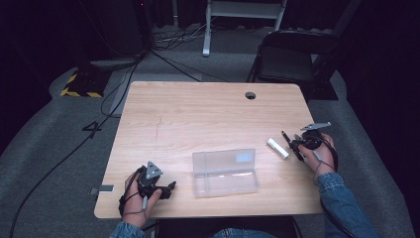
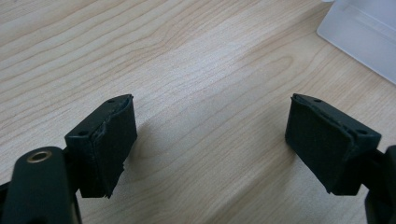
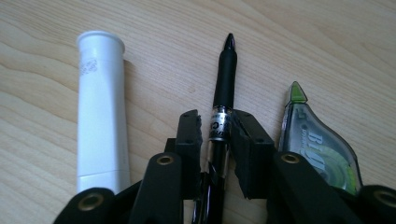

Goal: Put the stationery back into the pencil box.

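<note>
Left tool point(image 1: 171, 187): seen at seven o'clock on the worktop point(image 1: 198, 114), near the front edge; its pads point(image 2: 112, 149) are spread wide with only bare wood between them, and nothing is held.
Left hand point(image 1: 138, 198): laid low on the worktop, the tool pointed toward three o'clock at the clear case point(image 1: 225, 172).
Clear case: a shallow transparent box lying flat at six o'clock, lid apparently shut, well apart from the pen.
Right tool point(image 3: 219, 135): narrowed around the black pen point(image 3: 225, 79); the pads are seen against the barrel at its silver band, so the pen is judged gripped.
Pen: lying at four o'clock on the worktop, tip pointed away from the hand, between a white tube point(image 3: 100, 107) and a correction tape roller point(image 3: 322, 149).
Right hand point(image 1: 317, 148): brought in from the right edge, wrist low, tool angled down toward ten o'clock.
Step in hand: the pen is judged to be picked up, probably for the case.
Doing it well: the grip should be kept firm and centred on the barrel; the pen should be lifted straight up so that the tube and the roller just beside it are not nudged.
Far end: a cable hole point(image 1: 250, 95) is seen at twelve o'clock.
</note>
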